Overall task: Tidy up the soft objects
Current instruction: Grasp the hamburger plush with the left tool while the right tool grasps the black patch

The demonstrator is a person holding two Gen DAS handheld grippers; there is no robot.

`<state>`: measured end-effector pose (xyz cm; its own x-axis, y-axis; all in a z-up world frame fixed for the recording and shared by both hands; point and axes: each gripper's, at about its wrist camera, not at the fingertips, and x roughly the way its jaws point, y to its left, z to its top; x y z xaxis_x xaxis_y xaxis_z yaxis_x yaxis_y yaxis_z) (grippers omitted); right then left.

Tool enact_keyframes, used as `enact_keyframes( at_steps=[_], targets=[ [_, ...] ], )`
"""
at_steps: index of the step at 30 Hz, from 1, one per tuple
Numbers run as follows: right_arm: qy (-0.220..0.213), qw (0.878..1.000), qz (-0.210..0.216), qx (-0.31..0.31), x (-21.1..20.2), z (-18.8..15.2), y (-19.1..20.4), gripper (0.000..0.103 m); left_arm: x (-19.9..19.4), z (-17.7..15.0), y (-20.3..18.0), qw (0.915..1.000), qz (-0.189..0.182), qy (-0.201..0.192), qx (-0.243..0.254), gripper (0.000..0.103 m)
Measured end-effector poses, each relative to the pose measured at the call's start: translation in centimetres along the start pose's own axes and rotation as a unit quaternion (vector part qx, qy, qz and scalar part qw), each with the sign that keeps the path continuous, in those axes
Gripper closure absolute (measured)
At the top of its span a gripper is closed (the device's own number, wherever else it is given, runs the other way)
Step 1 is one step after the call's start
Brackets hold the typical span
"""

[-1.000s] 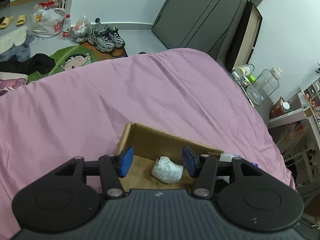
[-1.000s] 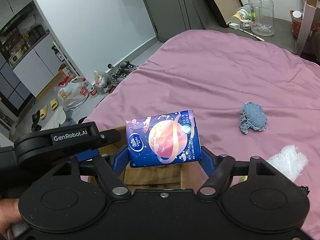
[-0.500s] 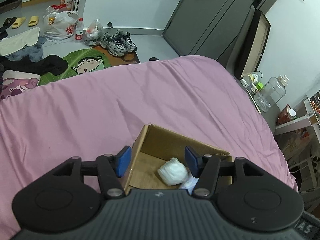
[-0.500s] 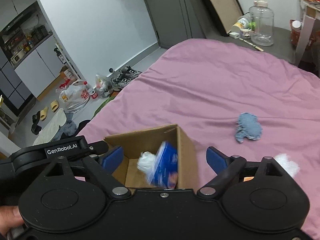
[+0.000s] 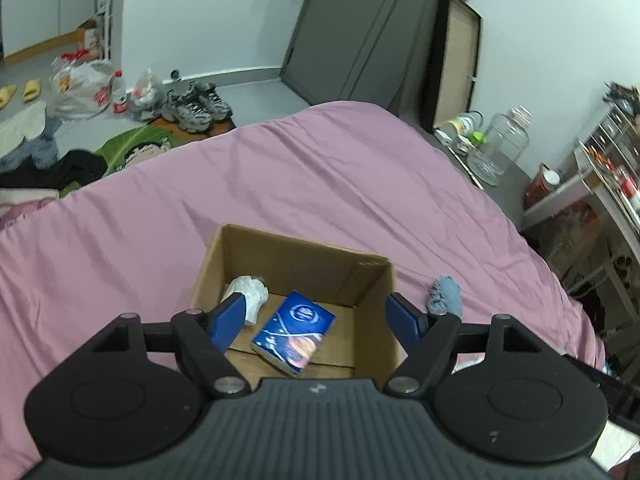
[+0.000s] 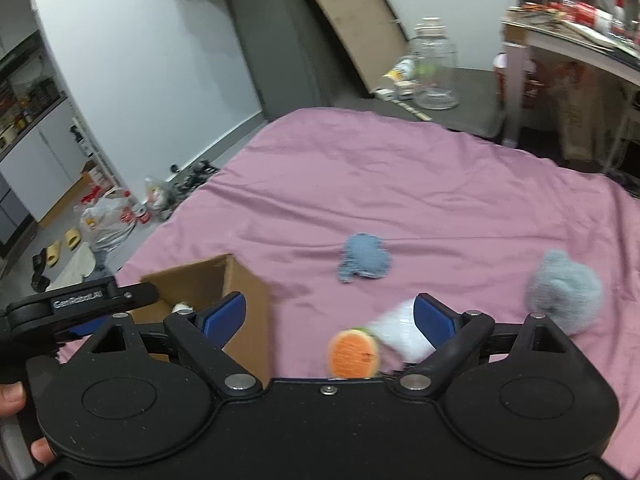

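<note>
Tissue pack [image 5: 293, 332] lies inside the cardboard box [image 5: 372, 280] beside a white wad [image 5: 249, 294], below my left gripper [image 5: 316, 320], spread wide, empty; my right gripper [image 6: 330, 316] gapes wide above the orange sponge [image 6: 353, 354].

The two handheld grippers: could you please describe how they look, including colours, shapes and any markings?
Both are matte black plastic. The left gripper and the right gripper each have two round lobes flanking a central body, angular black linkage arms with silver pivot screws, and blue pads on the jaws. In the right wrist view, white "GenRobot.AI" lettering shows on the left gripper's side. No cables or sleeves are visible.
</note>
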<state>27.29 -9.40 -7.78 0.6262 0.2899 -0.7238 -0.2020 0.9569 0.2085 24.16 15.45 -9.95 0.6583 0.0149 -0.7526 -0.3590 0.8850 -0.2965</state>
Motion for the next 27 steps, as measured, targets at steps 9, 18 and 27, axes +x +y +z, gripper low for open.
enact_keyframes(
  at_steps=[9, 18, 27],
  targets=[
    [0.0, 1.0, -0.009, 0.017, -2.0, -1.2, -4.3, 0.011, -1.4, -1.8, -4.7, 0.9981, -0.014, 0.0, 0.06, 0.027],
    [0.017, 0.999, 0.004, 0.048, -1.1, -3.2, -7.7, 0.011, -1.7, -4.0, -9.1, 0.9927, -0.028, -0.003, 0.117, 0.028],
    [0.042, 0.996, 0.024, 0.077, 1.8, -5.4, -10.2, 0.017, 0.0, -5.6, -11.6, 0.99, -0.042, 0.015, 0.134, 0.031]
  ],
)
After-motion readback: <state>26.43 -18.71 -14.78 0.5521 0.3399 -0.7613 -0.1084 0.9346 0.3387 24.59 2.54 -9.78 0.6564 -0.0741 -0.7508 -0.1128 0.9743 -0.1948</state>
